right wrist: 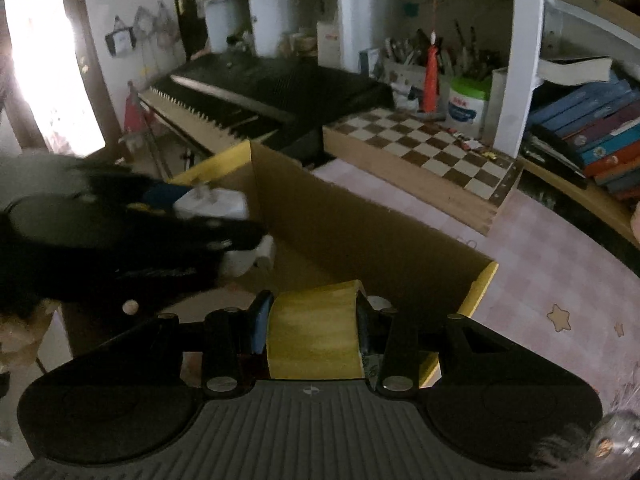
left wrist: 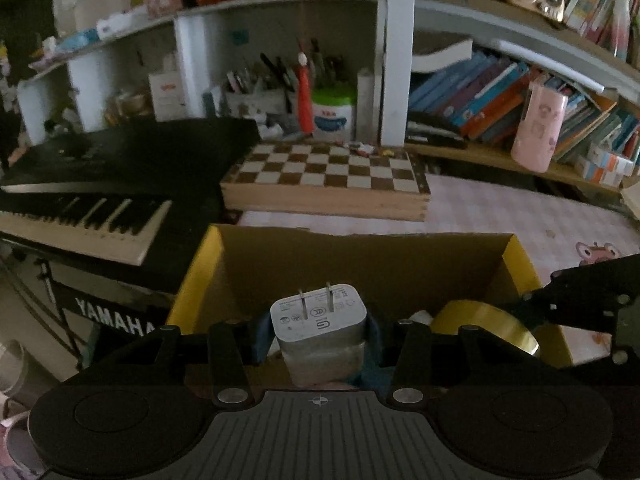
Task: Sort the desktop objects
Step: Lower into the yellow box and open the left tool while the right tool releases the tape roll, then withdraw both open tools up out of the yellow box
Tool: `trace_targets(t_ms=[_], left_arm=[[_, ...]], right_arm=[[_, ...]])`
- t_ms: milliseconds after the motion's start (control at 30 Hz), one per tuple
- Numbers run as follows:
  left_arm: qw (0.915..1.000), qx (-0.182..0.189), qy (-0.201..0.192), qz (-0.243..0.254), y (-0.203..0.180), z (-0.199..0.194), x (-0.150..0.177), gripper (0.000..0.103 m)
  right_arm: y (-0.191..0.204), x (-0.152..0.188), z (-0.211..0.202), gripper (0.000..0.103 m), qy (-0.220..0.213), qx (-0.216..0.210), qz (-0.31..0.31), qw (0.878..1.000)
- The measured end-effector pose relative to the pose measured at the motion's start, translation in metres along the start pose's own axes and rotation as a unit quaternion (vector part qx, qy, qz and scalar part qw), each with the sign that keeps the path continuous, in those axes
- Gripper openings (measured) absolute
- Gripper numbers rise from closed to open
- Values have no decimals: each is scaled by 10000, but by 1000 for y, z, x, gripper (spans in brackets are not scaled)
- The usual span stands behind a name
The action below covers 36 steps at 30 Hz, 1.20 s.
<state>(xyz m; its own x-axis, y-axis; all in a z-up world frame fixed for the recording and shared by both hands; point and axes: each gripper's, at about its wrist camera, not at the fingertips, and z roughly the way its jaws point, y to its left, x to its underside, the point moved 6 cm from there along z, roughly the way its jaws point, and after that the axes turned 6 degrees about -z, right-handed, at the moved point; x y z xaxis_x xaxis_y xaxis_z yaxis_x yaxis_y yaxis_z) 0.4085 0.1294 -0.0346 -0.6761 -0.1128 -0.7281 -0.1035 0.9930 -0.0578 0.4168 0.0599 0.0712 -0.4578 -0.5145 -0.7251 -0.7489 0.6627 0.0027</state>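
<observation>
My left gripper (left wrist: 318, 336) is shut on a white plug charger (left wrist: 320, 320), prongs up, held over the open cardboard box (left wrist: 360, 256) with yellow flaps. My right gripper (right wrist: 312, 328) is shut on a yellow tape roll (right wrist: 314, 336) and holds it over the same box (right wrist: 360, 232). The tape roll also shows in the left wrist view (left wrist: 486, 320) at the box's right side, with the right gripper behind it. The left gripper with the charger (right wrist: 212, 204) shows blurred at the left of the right wrist view. A white object (right wrist: 248, 258) lies inside the box below it.
A chessboard box (left wrist: 332, 180) lies behind the cardboard box on the pink desk mat (left wrist: 520, 208). A Yamaha keyboard (left wrist: 80, 208) stands to the left. Shelves behind hold books (left wrist: 480, 96), a pen holder (left wrist: 260, 96) and a pink case (left wrist: 538, 128).
</observation>
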Motion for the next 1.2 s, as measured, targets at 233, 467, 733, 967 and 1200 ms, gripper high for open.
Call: trace_targets(t_ms=[233,467,733,967,1200], left_arm=[[9997,-3,210,151,-9,12,0,46],[9994,77,171,307,-15,8,2,71],[9983,120,-307,489,-22,-20,-6,81],[9956,157,-855,337,-18,-60,-10,86],[9905,180,-1330,310,-13,-104,-1,87]], right_arm=[[-4,-2,4,38,30,-47,-224,9997],[-1,-1,9,52,69,-15,-238,9997],[2,1,-10,66,-133,112,-151,9997],[3,-1,-43,66,-500,551,-26,9972],[5,1,-79,66,-888,1091,178,9899]])
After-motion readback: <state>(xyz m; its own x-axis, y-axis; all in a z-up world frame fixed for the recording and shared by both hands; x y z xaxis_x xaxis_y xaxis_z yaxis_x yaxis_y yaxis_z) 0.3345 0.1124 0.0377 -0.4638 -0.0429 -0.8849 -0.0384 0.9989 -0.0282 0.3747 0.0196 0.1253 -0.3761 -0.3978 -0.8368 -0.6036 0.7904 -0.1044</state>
